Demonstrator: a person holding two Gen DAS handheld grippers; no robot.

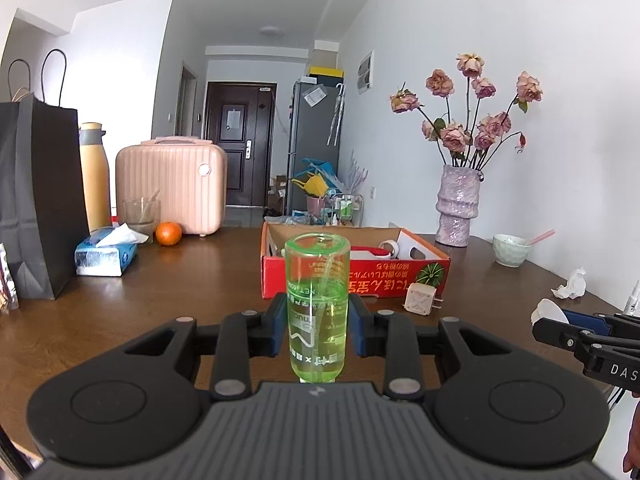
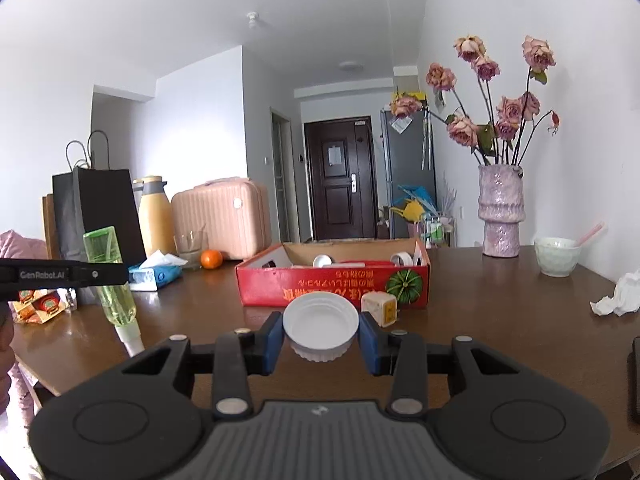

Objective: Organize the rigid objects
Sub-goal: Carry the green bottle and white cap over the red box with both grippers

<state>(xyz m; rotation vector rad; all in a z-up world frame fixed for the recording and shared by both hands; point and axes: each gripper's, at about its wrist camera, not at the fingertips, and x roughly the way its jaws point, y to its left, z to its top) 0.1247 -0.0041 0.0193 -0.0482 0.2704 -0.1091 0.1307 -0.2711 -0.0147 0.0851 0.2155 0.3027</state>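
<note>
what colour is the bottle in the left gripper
Translucent lime green, seen best in the left wrist view: the bottle sits clamped in the left gripper.

We face a table (image 1: 200, 276) with an open box (image 1: 352, 276) at its middle, a roll of tape (image 1: 390, 247) and other small items lying inside. A plug adapter (image 1: 420, 299) stands just in front of the box's right corner. To the right, against the wall, a vase of flowers (image 1: 458, 208) stands behind a bowl (image 1: 512, 250), with crumpled tissue (image 1: 570, 285) nearer us. To the left, a tissue pack (image 1: 104, 254) lies before a glass (image 1: 141, 216) and an orange (image 1: 168, 233); behind these sit a small suitcase (image 1: 172, 184), a flask (image 1: 94, 176) and a paper bag (image 1: 36, 196) at far left. A doorway (image 1: 240, 144) lies beyond the table.
</note>
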